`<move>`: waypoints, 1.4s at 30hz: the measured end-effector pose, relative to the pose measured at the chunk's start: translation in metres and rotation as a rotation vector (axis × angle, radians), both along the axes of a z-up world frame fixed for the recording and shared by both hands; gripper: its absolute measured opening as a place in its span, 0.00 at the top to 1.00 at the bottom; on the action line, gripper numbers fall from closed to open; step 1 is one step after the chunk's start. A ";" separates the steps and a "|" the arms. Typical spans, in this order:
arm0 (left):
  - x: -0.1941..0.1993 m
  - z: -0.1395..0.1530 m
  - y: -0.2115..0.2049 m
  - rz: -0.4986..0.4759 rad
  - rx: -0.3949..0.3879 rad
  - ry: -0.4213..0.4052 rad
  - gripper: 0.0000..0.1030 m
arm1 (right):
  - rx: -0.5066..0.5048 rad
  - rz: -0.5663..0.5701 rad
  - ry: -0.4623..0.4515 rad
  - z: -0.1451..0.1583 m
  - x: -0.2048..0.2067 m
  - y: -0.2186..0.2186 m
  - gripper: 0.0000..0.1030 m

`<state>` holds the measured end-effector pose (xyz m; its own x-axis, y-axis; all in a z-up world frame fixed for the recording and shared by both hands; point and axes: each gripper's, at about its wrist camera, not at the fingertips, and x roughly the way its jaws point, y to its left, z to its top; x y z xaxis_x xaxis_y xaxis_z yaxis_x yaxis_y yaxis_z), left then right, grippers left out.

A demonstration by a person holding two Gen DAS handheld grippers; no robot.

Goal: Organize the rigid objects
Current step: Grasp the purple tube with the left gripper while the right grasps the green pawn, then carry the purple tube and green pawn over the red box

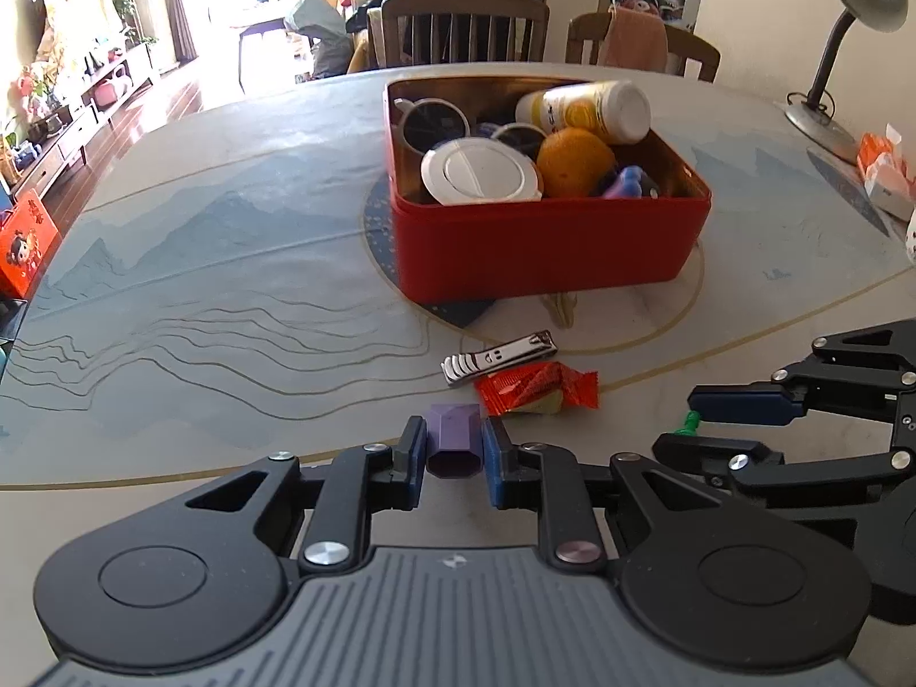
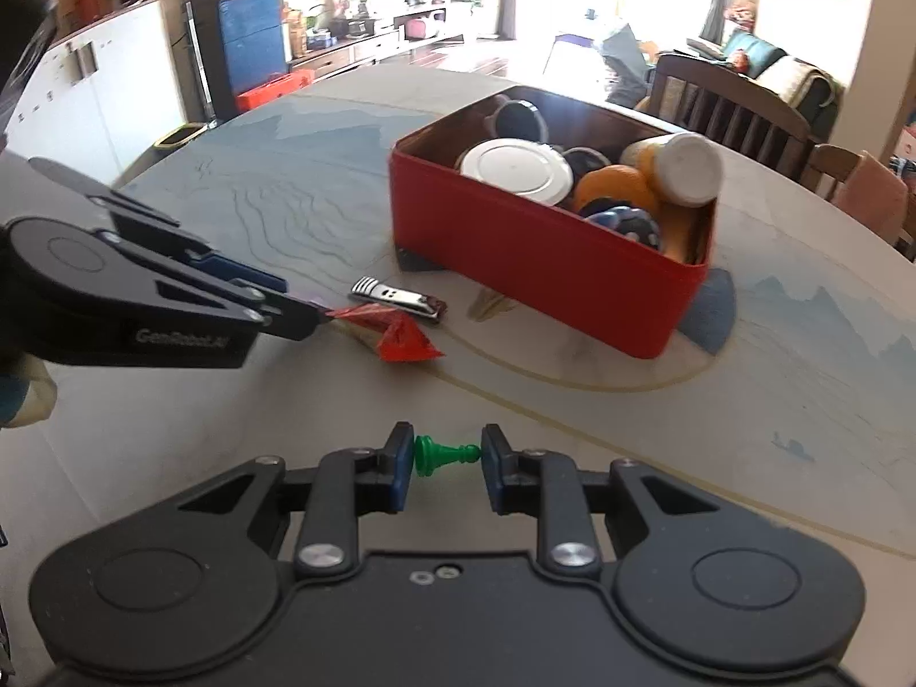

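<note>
A red tin (image 1: 544, 246) holds a white lid, an orange, a yellow bottle and dark round things; it also shows in the right wrist view (image 2: 544, 269). My left gripper (image 1: 455, 446) is shut on a purple hexagonal block (image 1: 453, 438) near the table's front edge. My right gripper (image 2: 447, 452) is shut on a green chess pawn (image 2: 443, 452) lying sideways between its pads, low over the table. A metal nail clipper (image 1: 498, 356) and a red snack wrapper (image 1: 535, 388) lie between the tin and my left gripper.
A desk lamp (image 1: 847, 46) stands at the back right, with orange-white packets (image 1: 884, 169) beside it. Wooden chairs (image 1: 464, 26) stand behind the table. The right gripper shows at the right in the left wrist view (image 1: 710, 423).
</note>
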<state>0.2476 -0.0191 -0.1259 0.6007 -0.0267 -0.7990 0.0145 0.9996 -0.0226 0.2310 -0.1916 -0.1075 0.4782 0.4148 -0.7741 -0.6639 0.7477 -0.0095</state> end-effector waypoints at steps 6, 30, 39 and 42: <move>-0.007 0.009 0.005 0.012 -0.012 -0.018 0.80 | 0.025 -0.042 -0.009 0.013 -0.005 -0.006 0.76; 0.009 0.085 0.012 0.028 -0.035 -0.184 0.80 | 0.115 -0.080 -0.156 0.092 0.030 -0.012 0.76; 0.046 0.091 0.005 0.029 -0.029 -0.194 0.80 | 0.120 -0.086 -0.168 0.093 0.061 -0.006 0.76; 0.059 0.087 0.004 0.029 -0.030 -0.180 0.80 | 0.128 -0.090 -0.156 0.090 0.072 -0.006 0.76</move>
